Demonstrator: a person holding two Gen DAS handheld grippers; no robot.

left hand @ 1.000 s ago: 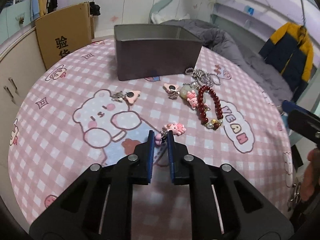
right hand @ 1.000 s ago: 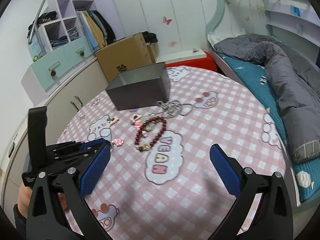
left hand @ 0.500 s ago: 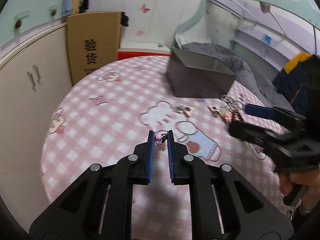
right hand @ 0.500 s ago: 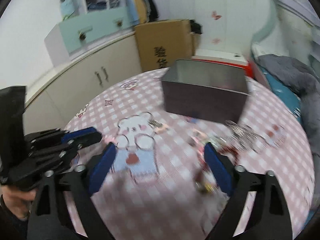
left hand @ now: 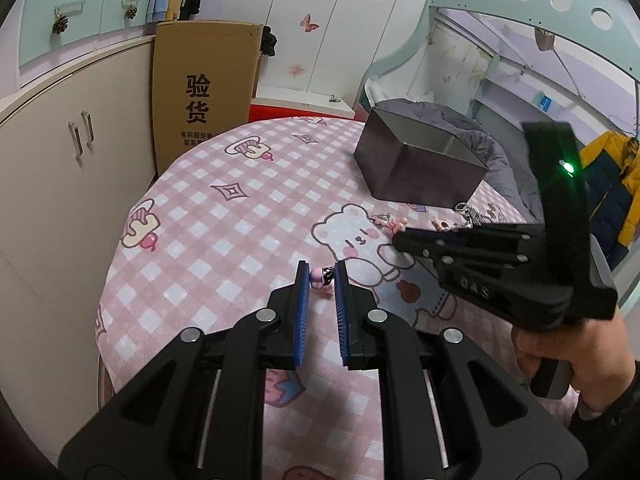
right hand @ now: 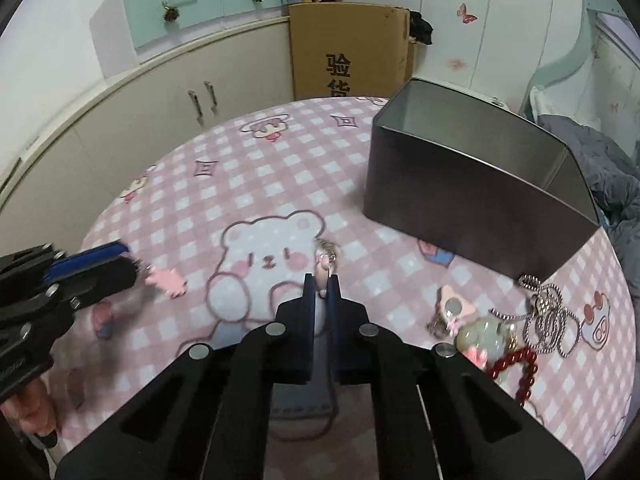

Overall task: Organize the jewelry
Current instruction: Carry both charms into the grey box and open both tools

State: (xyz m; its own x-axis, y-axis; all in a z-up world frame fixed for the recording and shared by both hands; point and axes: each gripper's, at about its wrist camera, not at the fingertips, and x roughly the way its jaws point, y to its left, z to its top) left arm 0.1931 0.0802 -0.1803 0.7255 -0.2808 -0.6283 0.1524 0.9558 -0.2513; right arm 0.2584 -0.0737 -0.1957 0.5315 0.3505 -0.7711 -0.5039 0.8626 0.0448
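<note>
Now left gripper [left hand: 321, 276] jaws clamp a pink charm [left hand: 319, 279]; right gripper [right hand: 320, 280] jaws clamp a ringed charm [right hand: 322, 270].

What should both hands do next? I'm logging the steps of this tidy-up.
Probably carry both pieces to the open tin and let go: the left gripper pinches a pink charm, the right gripper another charm, and the tin stands just ahead.

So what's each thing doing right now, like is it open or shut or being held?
Left gripper: shut on the pink charm, lifted off the table.
Right gripper: shut on the keyring charm.
Gray tin box: open, upright, nothing visible inside.
Red bead bracelet: lying loose on the tablecloth.
Silver chain: in a heap beside the box.
</note>
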